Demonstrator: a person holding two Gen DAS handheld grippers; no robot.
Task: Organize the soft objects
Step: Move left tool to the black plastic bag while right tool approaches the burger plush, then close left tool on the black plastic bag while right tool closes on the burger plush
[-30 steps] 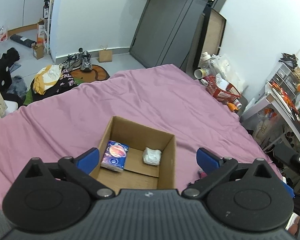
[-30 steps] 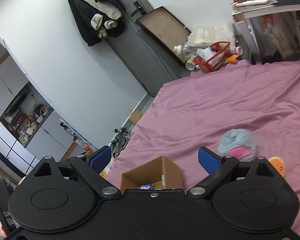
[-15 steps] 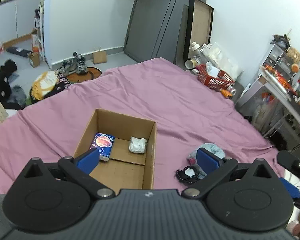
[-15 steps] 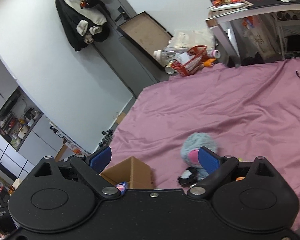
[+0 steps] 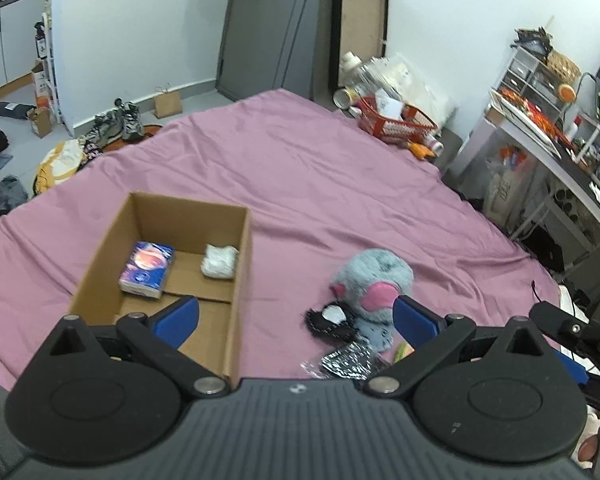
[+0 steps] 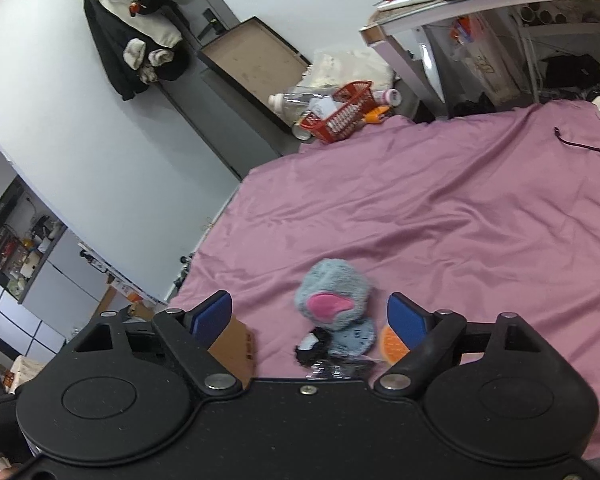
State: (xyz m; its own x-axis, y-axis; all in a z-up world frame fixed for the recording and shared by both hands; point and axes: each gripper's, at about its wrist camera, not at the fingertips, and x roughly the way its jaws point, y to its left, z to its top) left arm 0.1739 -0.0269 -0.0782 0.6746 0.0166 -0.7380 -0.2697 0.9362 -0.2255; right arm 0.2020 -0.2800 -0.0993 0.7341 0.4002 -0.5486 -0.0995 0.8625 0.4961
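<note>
On my left sits an open brown cardboard box on the mauve bedsheet; inside it I see a blue-and-orange printed tissue pack on the left and a small white crumpled bundle toward the right wall. My left gripper hangs above the box's near right corner, fingers spread wide, gripping nothing. Right of the box, apart from it, lies a fluffy grey-blue plush toy with a pink patch, with a black-and-white fuzzy piece touching its near side. My right gripper hovers over that plush, blue pads parted and empty; a round orange soft item peeks beside the right pad.
</note>
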